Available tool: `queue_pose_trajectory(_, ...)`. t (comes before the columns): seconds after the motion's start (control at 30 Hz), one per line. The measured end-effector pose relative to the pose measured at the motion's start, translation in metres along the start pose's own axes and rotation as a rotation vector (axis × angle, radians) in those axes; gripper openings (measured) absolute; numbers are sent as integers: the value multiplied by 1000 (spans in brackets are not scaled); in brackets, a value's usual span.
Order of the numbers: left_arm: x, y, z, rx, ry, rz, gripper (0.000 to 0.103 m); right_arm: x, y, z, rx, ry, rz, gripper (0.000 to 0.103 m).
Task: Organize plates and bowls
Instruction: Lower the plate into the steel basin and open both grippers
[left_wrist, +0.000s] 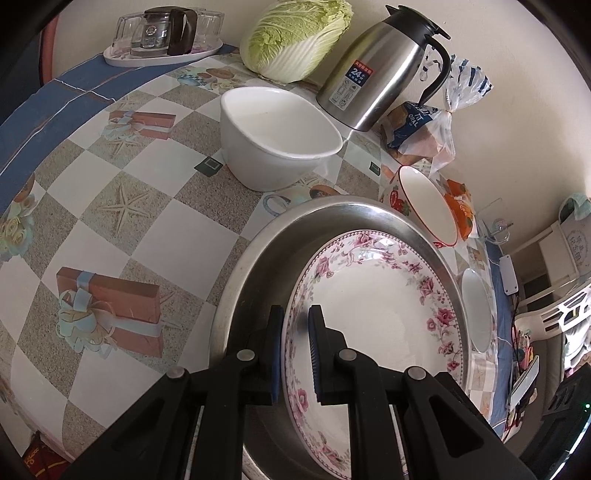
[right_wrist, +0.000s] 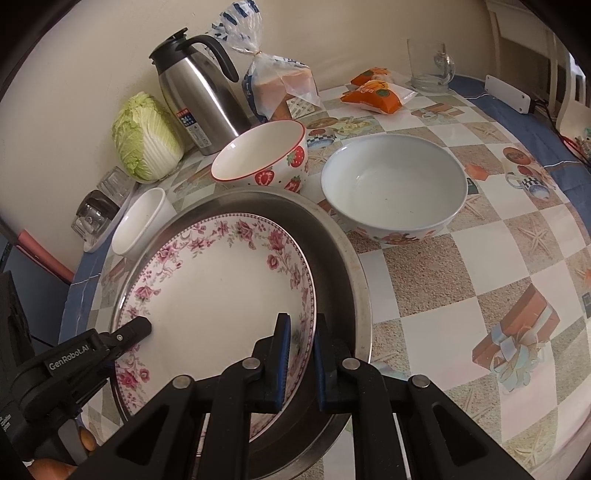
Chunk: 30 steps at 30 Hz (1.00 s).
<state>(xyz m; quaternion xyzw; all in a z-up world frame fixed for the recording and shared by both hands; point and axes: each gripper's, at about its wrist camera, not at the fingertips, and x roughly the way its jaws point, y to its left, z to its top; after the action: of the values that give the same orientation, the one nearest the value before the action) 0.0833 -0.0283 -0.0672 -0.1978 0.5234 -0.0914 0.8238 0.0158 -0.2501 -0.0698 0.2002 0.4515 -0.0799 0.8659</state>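
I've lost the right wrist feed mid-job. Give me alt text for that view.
The right gripper and left gripper each clamp the rim of a floral plate, on opposite sides, inside a round metal tray. Behind the tray stand a strawberry bowl, a pale blue bowl and a white bowl, on a checkered tablecloth.

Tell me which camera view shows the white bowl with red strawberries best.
The right wrist view: the white bowl with red strawberries shows its whole rim, its inside and its printed side. In the left wrist view the same bowl looks squeezed near the edge, with little of its pattern visible.
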Motion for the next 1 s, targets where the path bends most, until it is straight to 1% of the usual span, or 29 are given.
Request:
queue_pose_trajectory(0.2,2,-6,0,43,-8,39,15,1,5,0,-42,0,-30,13)
queue_pose_trajectory(0.37,1,-5,0,48,-7,47,16,1,9,-1,-79,0,-50,14)
queue_pose_trajectory(0.47,2,-6,0,50,-8,54,16,0,8,-1,-81,-1,-50,14)
queue_pose_trajectory(0.57,-1,-6,0,49,-24,76,17,0,8,-1,-78,-3,-49,14)
queue_pose_trajectory(0.7,-4,-3,2,35,-41,59,17,-6,7,0,-73,-26,-54,14)
queue_pose_trajectory(0.83,-7,-6,3,40,-48,64,18,-13,4,2,-67,-54,-66,16)
queue_pose_trajectory(0.93,-11,-9,3,46,-60,56,25,-19,-2,3,-40,-78,-52,16)
queue_pose_trajectory(1.0,-15,-13,3,60,-71,53,32,-24,-4,4,-34,-101,-38,16)
